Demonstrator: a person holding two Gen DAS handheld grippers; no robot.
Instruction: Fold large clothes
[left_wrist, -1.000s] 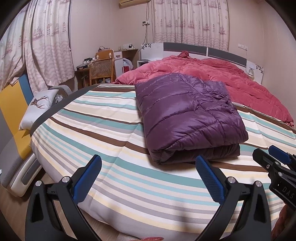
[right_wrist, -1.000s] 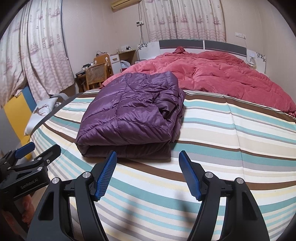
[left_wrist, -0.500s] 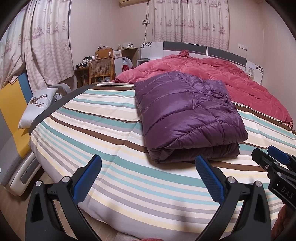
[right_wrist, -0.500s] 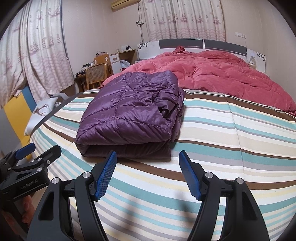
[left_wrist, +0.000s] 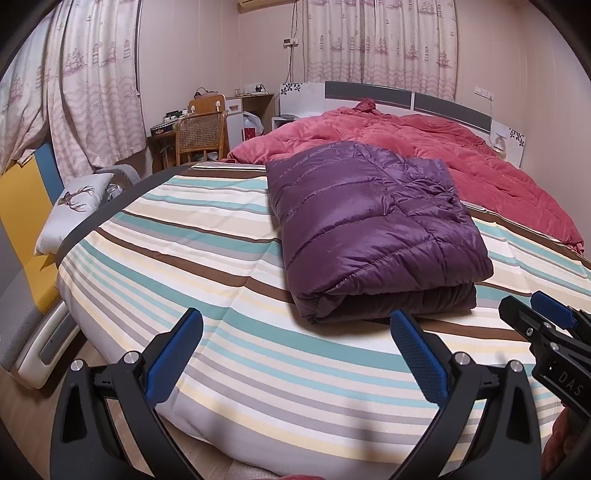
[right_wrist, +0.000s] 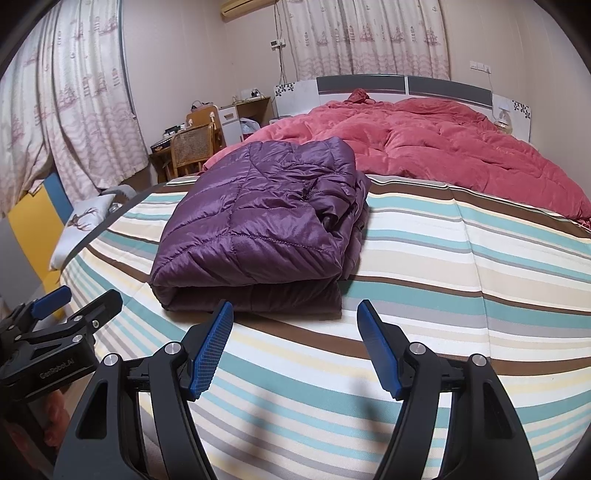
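Note:
A purple quilted down jacket (left_wrist: 373, 229) (right_wrist: 258, 225) lies folded into a thick rectangle on the striped bedsheet (left_wrist: 207, 258) (right_wrist: 461, 266). My left gripper (left_wrist: 295, 325) hovers open over the sheet, short of the jacket's near left corner, with nothing between its blue pads. My right gripper (right_wrist: 295, 317) is open too, just in front of the jacket's near folded edge and not touching it. Each gripper shows in the other's view: the right one (left_wrist: 543, 314) at the right edge, the left one (right_wrist: 70, 302) at the lower left.
A crumpled red duvet (left_wrist: 424, 147) (right_wrist: 424, 147) fills the far half of the bed below the headboard (left_wrist: 406, 99). A wicker chair (left_wrist: 199, 136) and a desk stand at the back left. A deer-print pillow (left_wrist: 74, 206) lies beside a yellow and blue panel (left_wrist: 22, 206). Curtains hang behind.

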